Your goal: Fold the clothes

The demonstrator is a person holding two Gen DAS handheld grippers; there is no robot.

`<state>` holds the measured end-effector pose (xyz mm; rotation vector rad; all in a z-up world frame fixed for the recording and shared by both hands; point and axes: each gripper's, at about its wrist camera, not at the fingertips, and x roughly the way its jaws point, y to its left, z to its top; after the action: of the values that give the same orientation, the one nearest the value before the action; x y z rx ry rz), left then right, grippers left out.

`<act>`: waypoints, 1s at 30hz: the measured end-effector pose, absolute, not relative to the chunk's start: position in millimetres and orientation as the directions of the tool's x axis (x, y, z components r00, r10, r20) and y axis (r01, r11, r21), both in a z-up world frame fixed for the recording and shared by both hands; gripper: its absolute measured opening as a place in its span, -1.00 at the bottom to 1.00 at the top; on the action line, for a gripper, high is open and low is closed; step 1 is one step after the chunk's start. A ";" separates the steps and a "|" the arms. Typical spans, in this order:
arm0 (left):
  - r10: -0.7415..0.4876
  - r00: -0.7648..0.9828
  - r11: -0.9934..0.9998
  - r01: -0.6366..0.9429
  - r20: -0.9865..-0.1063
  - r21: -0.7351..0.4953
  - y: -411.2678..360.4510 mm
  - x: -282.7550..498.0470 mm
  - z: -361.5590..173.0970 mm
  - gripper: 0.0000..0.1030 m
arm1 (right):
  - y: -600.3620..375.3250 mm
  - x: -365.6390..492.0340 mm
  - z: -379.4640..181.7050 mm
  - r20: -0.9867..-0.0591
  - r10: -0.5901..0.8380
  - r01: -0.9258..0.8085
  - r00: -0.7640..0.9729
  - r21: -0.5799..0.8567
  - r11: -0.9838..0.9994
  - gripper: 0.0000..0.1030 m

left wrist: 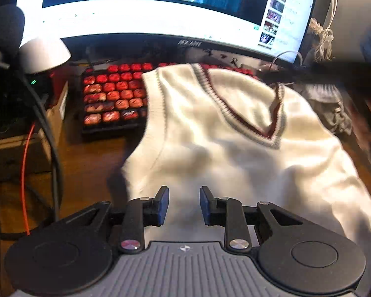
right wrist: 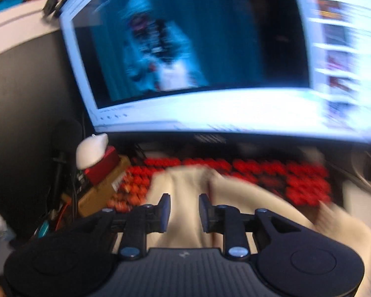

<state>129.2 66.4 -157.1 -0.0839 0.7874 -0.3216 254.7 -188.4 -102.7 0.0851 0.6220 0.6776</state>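
Note:
A cream knitted vest with a maroon and grey striped V-neck lies spread on the desk, its top edge draped over a keyboard. My left gripper hovers over the vest's near hem, jaws apart, with nothing pinched between the blue pads. The right wrist view is blurred. It shows the vest bunched below my right gripper. That gripper's jaws also stand apart, and the cloth lies behind the gap without being pressed.
A keyboard with red keys lies partly under the vest. Behind it stands a lit monitor. A white desk lamp, a microphone and cables stand at the left. Grey cloth lies at the right.

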 end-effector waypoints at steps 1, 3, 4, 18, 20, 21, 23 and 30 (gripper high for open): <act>-0.324 0.662 0.944 0.272 -0.676 -0.187 61.0 128.9 -153.7 -0.48 | -205.0 244.9 -104.7 -0.520 0.605 -0.552 0.603 0.276 0.787 -0.54; -0.316 0.667 0.943 0.301 -0.675 -0.144 48.2 130.1 -151.8 -0.44 | -236.3 224.1 -109.3 -0.538 0.594 -0.536 0.598 0.283 0.796 -0.53; -0.304 0.668 0.944 0.308 -0.680 -0.119 42.1 132.0 -154.0 -0.44 | -244.6 208.9 -113.6 -0.548 0.581 -0.532 0.602 0.267 0.803 -0.52; -0.216 0.703 0.953 0.303 -0.678 0.010 49.1 118.4 -171.8 -0.39 | -303.6 108.5 -178.2 -0.606 0.401 -0.438 0.686 0.096 0.894 -0.49; -0.206 0.707 0.957 0.290 -0.677 0.011 55.6 113.7 -171.6 -0.39 | -295.1 100.7 -180.1 -0.605 0.396 -0.442 0.691 0.080 0.894 -0.35; -0.202 0.708 0.959 0.285 -0.677 0.012 58.2 111.6 -171.6 -0.39 | -289.4 96.6 -180.4 -0.606 0.383 -0.444 0.697 0.055 0.895 -0.34; -0.193 0.710 0.961 0.276 -0.677 0.015 62.8 107.8 -171.3 -0.39 | -282.8 90.5 -180.3 -0.606 0.382 -0.446 0.698 0.049 0.894 -0.34; -0.171 0.695 0.966 0.256 -0.699 0.018 82.2 94.1 -168.5 -0.38 | -262.7 63.6 -178.0 -0.627 0.446 -0.517 0.639 0.079 0.852 -0.34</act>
<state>94.1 82.2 -168.5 0.1172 0.7667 -0.2391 63.6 -262.7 -178.0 -0.1113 0.6844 0.5504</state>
